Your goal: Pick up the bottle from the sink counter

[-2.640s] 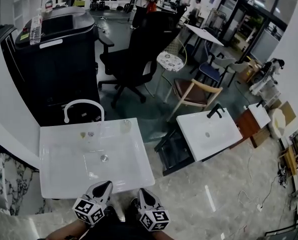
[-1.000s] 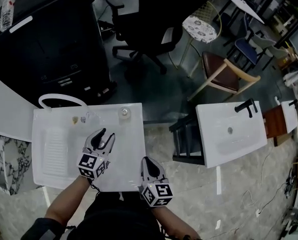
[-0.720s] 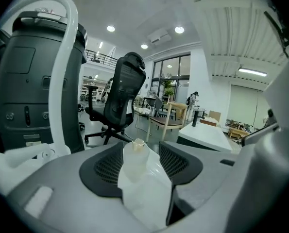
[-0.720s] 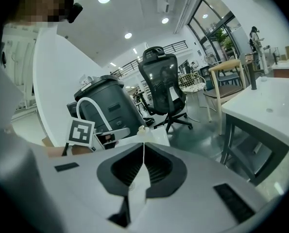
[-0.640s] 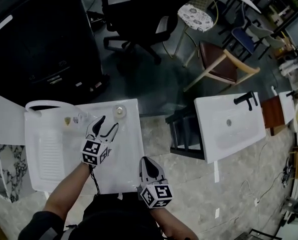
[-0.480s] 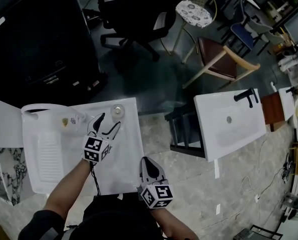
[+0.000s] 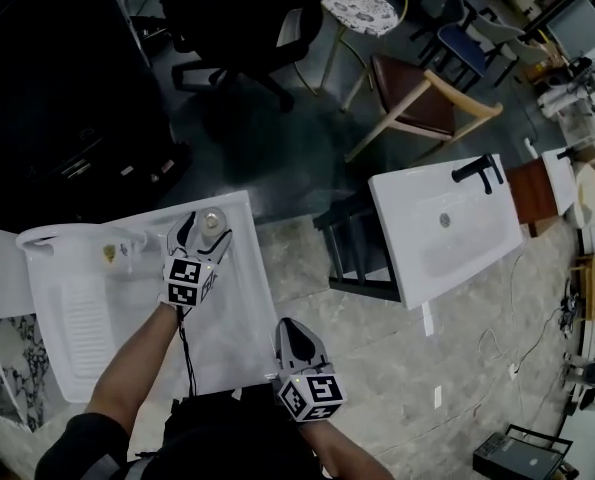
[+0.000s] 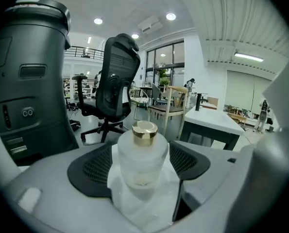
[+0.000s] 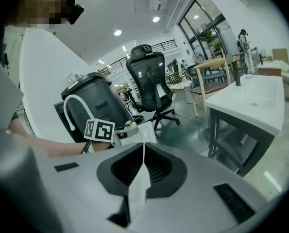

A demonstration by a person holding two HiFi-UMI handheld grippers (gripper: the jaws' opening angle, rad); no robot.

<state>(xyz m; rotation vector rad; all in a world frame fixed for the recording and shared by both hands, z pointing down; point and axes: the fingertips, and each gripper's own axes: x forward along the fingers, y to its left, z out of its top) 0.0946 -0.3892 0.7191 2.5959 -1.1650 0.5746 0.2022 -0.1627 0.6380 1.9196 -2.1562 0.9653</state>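
Now the step in hand looks like closing the grip. At the far left edge of the sink counter (image 7: pixel 232 318) the white faucet (image 7: pixel 67 234) arches. The bottle (image 7: pixel 213 219), frosted with a gold cap, stands upright near the counter's far right corner. The left gripper (image 7: pixel 199 236) has the bottle between its jaws, which have just been opening and stand wide, with a pad on either side and neither pressing yet.

To do this well, I would keep the bottle centred and set the pads on its broad body, not the cap. Closing evenly should stop it tipping or skidding on the smooth top; then lift straight up.

The left forearm reaches out across the counter, its gripper tilted slightly downward. By the near right corner the right gripper (image 7: pixel 295 330) hangs with its jaws together, holding nothing.
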